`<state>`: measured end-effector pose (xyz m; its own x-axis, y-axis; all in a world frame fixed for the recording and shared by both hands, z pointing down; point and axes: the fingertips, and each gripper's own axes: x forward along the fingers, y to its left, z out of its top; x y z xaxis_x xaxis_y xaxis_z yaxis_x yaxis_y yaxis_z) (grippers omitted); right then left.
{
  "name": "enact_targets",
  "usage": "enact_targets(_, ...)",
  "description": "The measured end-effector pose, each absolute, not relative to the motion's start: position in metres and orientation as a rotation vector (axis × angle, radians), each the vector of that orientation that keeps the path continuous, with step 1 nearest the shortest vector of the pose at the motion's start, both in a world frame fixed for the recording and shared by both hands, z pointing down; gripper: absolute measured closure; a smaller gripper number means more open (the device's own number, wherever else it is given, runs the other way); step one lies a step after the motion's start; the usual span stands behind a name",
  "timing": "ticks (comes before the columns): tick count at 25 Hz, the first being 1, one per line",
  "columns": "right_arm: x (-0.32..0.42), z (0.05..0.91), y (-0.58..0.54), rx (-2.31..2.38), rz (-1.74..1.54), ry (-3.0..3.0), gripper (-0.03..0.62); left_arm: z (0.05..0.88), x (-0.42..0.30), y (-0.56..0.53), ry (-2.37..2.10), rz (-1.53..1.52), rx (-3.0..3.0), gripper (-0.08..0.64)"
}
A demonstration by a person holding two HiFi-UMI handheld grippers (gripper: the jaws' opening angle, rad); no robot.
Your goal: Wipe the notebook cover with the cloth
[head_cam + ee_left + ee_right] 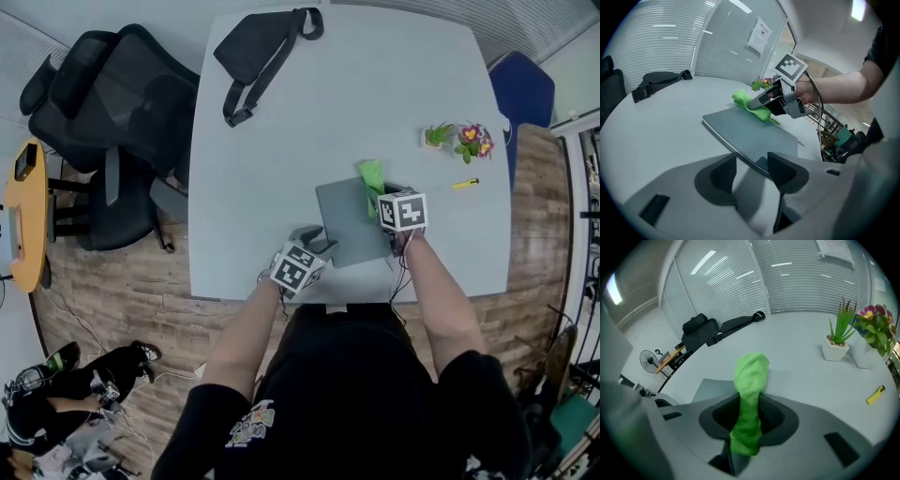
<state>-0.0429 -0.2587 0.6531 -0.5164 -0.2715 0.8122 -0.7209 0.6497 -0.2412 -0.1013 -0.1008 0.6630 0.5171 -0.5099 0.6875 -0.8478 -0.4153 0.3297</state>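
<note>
A grey notebook (347, 228) (750, 133) lies flat on the white table (281, 150) near its front edge. My right gripper (382, 200) (747, 416) is shut on a green cloth (372, 174) (751, 376), which rests on the notebook's far right part. In the left gripper view the cloth (750, 102) is bunched under that gripper's tips (763, 100). My left gripper (316, 241) (752, 171) is at the notebook's near left corner. Its jaws stand apart, with the notebook's edge lying between them.
A black sling bag (262, 47) (736, 324) lies at the table's far side. A small potted plant (437, 136) and a flower pot (475, 141) stand at the right, with a yellow object (465, 184) near them. A black office chair (103, 112) is left of the table.
</note>
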Motion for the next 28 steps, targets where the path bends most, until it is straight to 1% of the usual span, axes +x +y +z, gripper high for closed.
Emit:
enact_targets(10,-0.010,0.656,-0.225,0.833,0.774,-2.064,0.482,0.664,-0.103,-0.100,-1.102,0.655,2.094,0.357)
enact_targets(28,0.055,0.657,-0.116,1.031,0.884,-1.991,0.482,0.665,-0.105,-0.103,-1.100,0.650,2.096,0.357)
